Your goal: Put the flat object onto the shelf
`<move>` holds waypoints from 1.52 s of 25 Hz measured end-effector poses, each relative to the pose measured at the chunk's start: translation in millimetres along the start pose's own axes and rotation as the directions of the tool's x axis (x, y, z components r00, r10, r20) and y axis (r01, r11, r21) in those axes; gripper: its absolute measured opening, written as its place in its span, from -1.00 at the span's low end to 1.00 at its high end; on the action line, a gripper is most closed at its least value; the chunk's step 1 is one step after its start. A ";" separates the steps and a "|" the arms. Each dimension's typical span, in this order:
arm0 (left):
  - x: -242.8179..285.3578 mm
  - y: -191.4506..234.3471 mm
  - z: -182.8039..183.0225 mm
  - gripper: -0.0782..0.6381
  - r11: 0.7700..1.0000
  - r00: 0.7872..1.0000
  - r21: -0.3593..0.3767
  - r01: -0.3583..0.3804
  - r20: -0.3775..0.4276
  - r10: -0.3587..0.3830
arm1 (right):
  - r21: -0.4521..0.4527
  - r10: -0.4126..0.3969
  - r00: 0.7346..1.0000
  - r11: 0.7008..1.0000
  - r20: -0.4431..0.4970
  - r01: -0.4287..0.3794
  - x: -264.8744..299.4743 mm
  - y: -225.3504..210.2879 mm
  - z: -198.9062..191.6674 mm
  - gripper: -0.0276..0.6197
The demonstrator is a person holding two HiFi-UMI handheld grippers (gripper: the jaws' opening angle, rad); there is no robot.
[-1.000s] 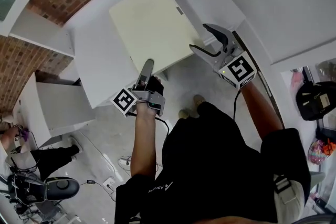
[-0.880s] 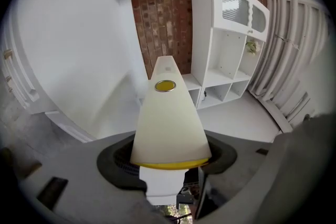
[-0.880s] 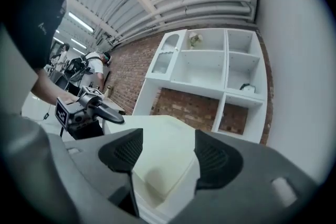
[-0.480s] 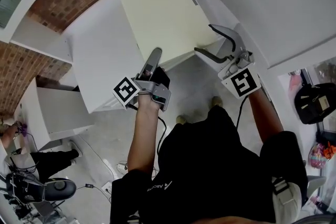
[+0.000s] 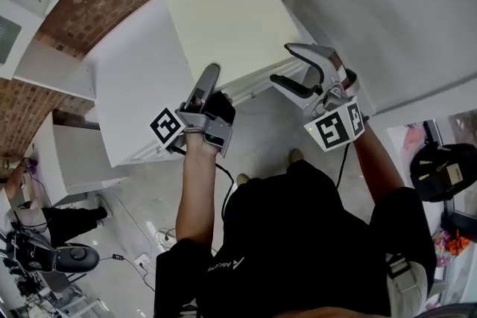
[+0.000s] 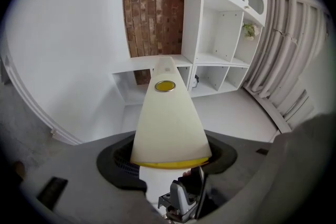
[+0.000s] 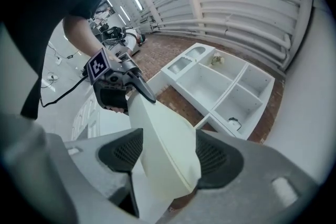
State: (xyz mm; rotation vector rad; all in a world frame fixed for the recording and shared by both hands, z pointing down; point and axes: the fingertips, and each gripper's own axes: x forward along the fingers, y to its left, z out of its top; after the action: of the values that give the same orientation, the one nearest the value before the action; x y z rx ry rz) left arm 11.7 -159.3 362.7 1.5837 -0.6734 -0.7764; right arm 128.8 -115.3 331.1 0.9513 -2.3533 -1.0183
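Observation:
The flat object is a thick cream board with a yellow near edge, held level between both grippers. My left gripper is shut on its near left corner, one finger lying on top. My right gripper is shut on its near right edge. In the left gripper view the board runs away between the jaws of the left gripper toward a white ledge. The right gripper view shows the board clamped in the right gripper. Under the board lies a broad white shelf top.
A white cubby unit stands right of a brick wall; the unit also shows in the right gripper view. A large white panel rises at the right. A seated person and cables are on the floor at lower left, a black bag at right.
Both grippers have carried the board forward and a little left, further over the white shelf top toward the brick wall. Their hold on the board has not changed.

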 end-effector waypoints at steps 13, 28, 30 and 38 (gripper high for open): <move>99.9 -23.3 -23.4 -0.01 1.000 0.998 0.006 -0.007 0.059 0.007 | -0.384 -0.071 0.996 0.922 -0.044 0.049 -5.5 -63.3 -89.2 0.13; 177.7 -7.2 60.6 -0.01 0.999 0.997 -0.031 -0.018 0.070 0.020 | -0.544 -0.138 0.985 0.837 -0.104 0.060 104.9 -110.1 -155.0 0.17; 179.7 -7.7 63.5 -0.01 0.999 0.997 -0.030 -0.017 0.069 0.019 | -0.539 -0.146 0.983 0.840 -0.111 0.064 107.0 -112.7 -156.3 0.17; 184.5 -0.5 69.6 -0.01 0.999 0.997 -0.032 -0.027 0.074 0.029 | -0.543 -0.170 0.977 0.836 -0.129 0.074 110.4 -112.8 -154.8 0.17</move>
State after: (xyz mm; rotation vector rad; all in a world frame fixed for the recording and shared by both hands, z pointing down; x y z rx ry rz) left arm 69.4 -345.8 334.9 1.5203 -0.7333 -0.8247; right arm 192.3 -325.4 357.4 0.9223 -1.7294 -1.4772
